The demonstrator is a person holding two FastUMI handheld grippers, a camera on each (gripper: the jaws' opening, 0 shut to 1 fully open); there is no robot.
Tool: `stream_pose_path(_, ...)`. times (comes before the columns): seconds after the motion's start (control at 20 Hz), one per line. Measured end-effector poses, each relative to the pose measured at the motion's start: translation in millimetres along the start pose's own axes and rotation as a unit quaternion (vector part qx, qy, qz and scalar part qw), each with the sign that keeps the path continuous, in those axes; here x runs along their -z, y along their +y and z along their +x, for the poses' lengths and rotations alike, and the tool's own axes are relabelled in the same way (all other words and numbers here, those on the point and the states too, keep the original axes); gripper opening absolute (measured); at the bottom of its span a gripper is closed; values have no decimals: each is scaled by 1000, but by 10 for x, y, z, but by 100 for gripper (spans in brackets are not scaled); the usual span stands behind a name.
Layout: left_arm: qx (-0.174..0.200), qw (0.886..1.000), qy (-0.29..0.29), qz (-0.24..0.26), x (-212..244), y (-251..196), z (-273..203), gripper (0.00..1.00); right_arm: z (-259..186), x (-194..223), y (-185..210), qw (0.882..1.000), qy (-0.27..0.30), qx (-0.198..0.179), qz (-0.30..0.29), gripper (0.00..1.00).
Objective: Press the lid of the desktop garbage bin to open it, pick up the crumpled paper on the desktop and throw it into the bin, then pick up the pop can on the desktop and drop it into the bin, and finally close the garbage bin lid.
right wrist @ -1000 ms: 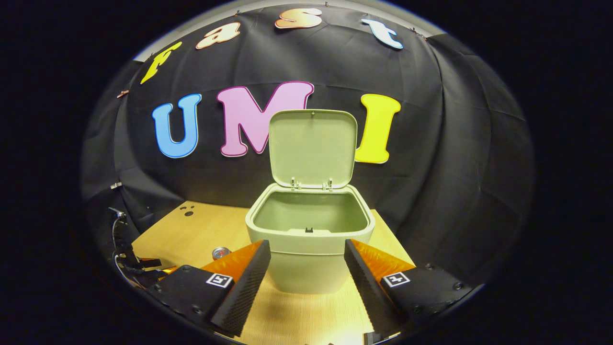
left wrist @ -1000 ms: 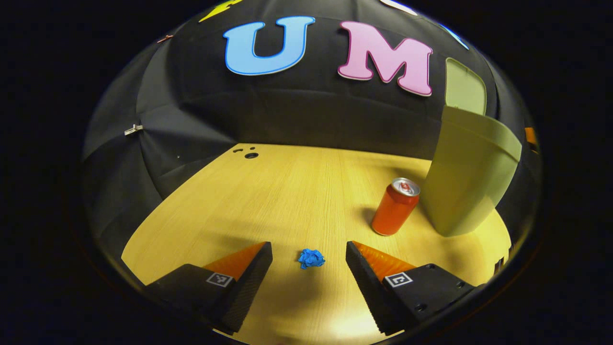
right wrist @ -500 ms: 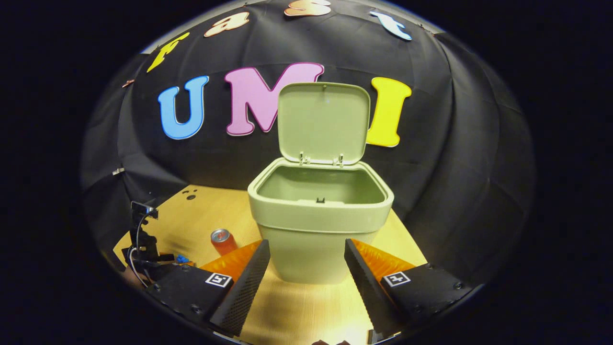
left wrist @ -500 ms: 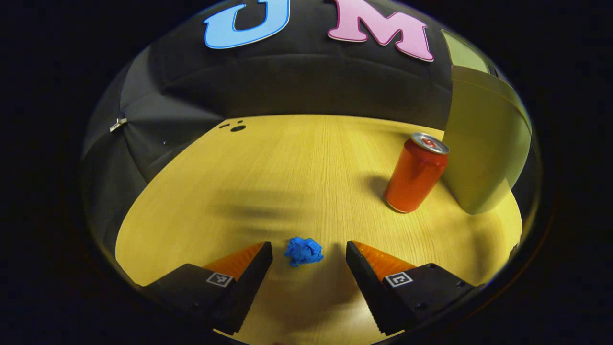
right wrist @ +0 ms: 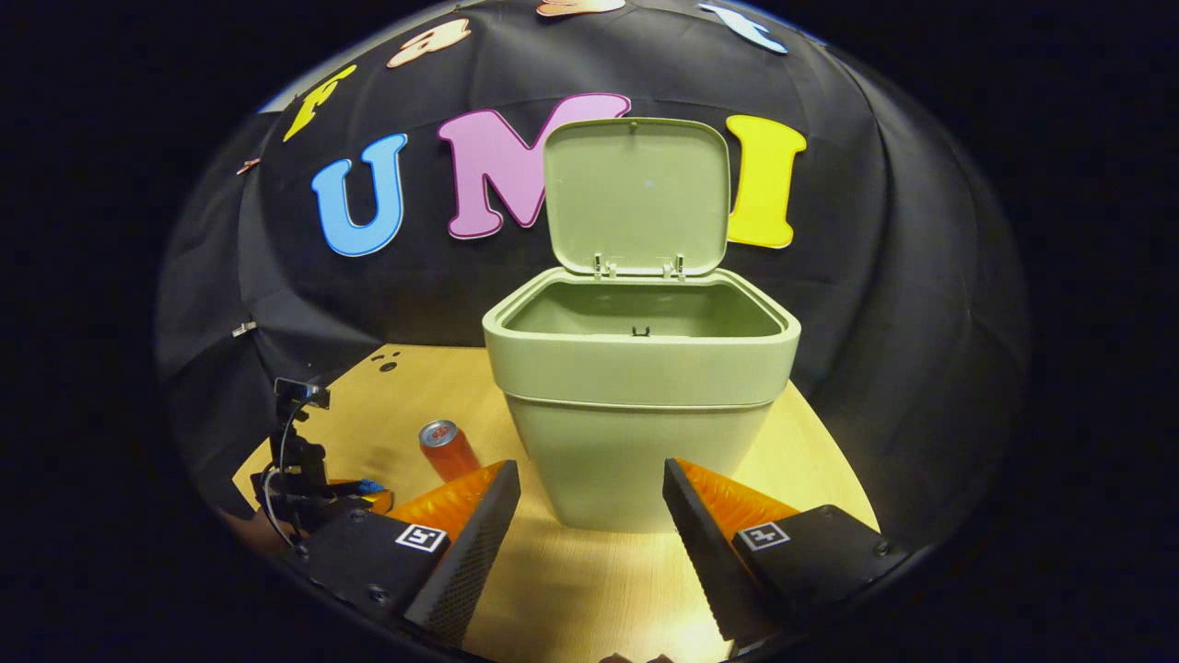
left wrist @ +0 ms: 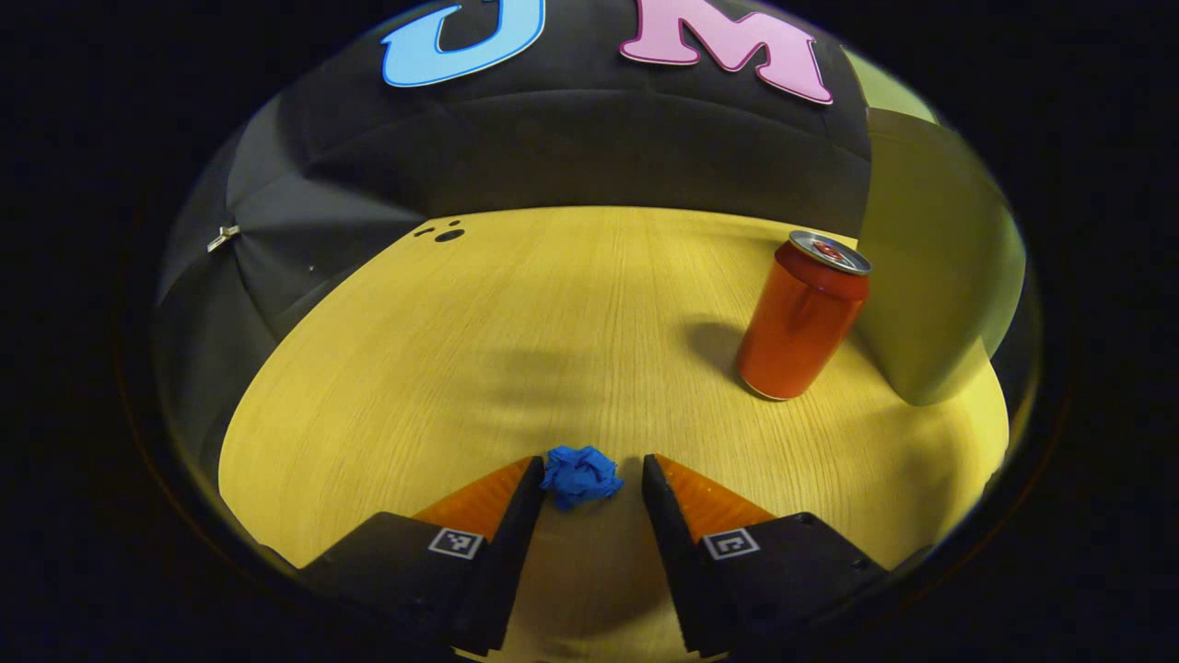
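The blue crumpled paper [left wrist: 580, 476] lies on the wooden desktop [left wrist: 516, 322] between the fingertips of my left gripper [left wrist: 589, 468]. The jaws are narrowed around it; one finger touches it and a small gap shows at the other. The red pop can [left wrist: 801, 322] stands upright to the right, close beside the green garbage bin [left wrist: 930, 276]. In the right gripper view the bin [right wrist: 636, 405] stands straight ahead with its lid [right wrist: 636, 193] raised. My right gripper [right wrist: 589, 474] is open in front of it and holds nothing. The can [right wrist: 447, 451] stands left of the bin.
In the right gripper view the other hand-held gripper [right wrist: 304, 479] sits low at the desk's left edge with the blue paper [right wrist: 370, 485] at its tip. Small holes [left wrist: 449, 235] mark the desk's far left corner. The black cloth wall rises close behind the bin.
My left gripper came down and forward over the paper and its jaws narrowed around it. My right gripper sank lower in front of the bin, staying open.
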State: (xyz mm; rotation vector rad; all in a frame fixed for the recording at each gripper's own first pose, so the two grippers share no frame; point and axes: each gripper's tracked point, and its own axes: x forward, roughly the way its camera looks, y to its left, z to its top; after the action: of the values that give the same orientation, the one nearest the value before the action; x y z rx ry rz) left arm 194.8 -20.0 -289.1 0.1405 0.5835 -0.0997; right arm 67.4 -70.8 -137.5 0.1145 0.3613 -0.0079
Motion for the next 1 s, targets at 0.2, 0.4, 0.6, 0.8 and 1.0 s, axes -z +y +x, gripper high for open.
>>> stream_pose_path(0.2, 12, 1000, -10, 9, -9, 40, 5, 57, -20, 11, 71, 1000, 5, 11, -20, 97)
stream_pose_path(0.4, 30, 999, -17, 17, -23, 58, 11, 39, -124, -43, 298, 999, -1, 14, -30, 97)
stream_pose_path(0.6, 61, 997, -33, 34, -127, 51, -32, 34, -262, -140, 394, 998, -16, 38, -37, 98)
stream_pose_path(0.8, 87, 993, -69, 38, -417, 72, -248, 33, -440, -224, 406, 997, -28, 58, -40, 98)
stream_pose_path(1.0, 139, 984, -110, 23, -804, -7, -653, 33, -614, -169, 372, 996, -33, 77, -34, 98)
